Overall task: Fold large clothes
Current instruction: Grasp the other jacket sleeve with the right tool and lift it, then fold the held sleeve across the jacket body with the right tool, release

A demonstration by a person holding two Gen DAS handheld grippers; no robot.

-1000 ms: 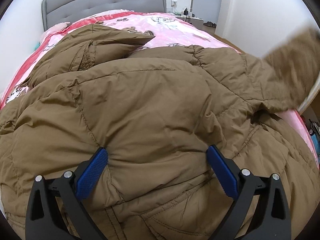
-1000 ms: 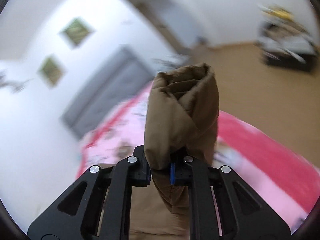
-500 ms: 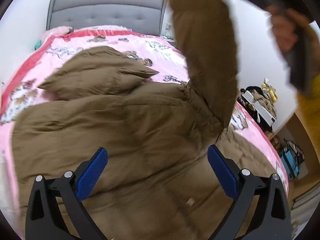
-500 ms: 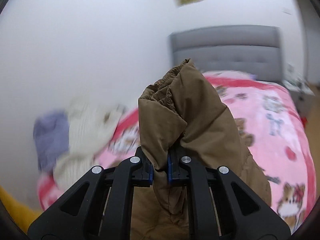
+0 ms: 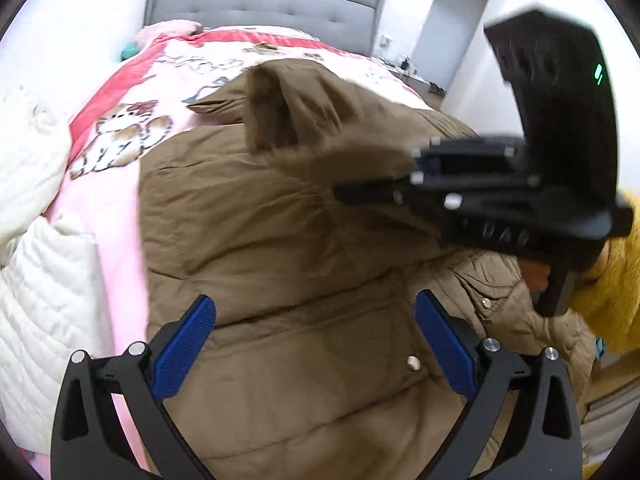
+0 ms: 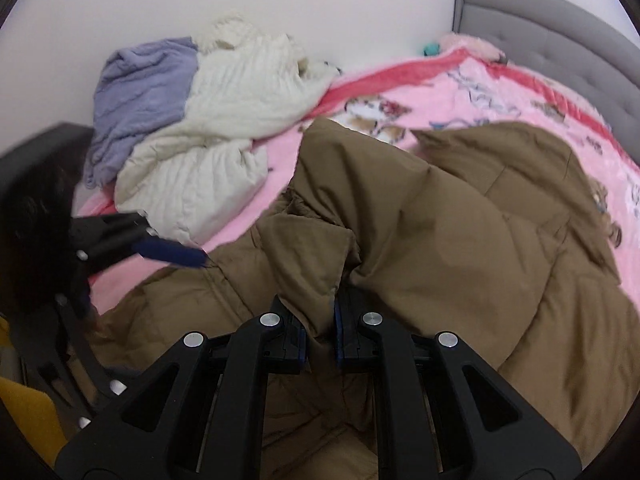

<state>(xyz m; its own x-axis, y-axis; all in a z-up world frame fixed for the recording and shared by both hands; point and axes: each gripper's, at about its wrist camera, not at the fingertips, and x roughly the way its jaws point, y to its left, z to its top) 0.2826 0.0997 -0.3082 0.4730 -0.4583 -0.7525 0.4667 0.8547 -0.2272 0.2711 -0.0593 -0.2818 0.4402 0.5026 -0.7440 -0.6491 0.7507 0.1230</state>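
On the bed with the pink cartoon-print blanket (image 5: 120, 136) lies the big brown padded jacket (image 5: 304, 320), spread across most of it. The right tool (image 6: 320, 338) is clamped on a bunched fold of its sleeve, held above the jacket's body. That thick, slippery padding could slide out of the narrow pinch, or the sleeve could land crooked and bulge. The left tool (image 5: 316, 344) hovers just over the jacket's lower front, jaws wide apart, gripping nothing. A cream quilted garment (image 6: 216, 136) is heaped just beside the jacket and could snag
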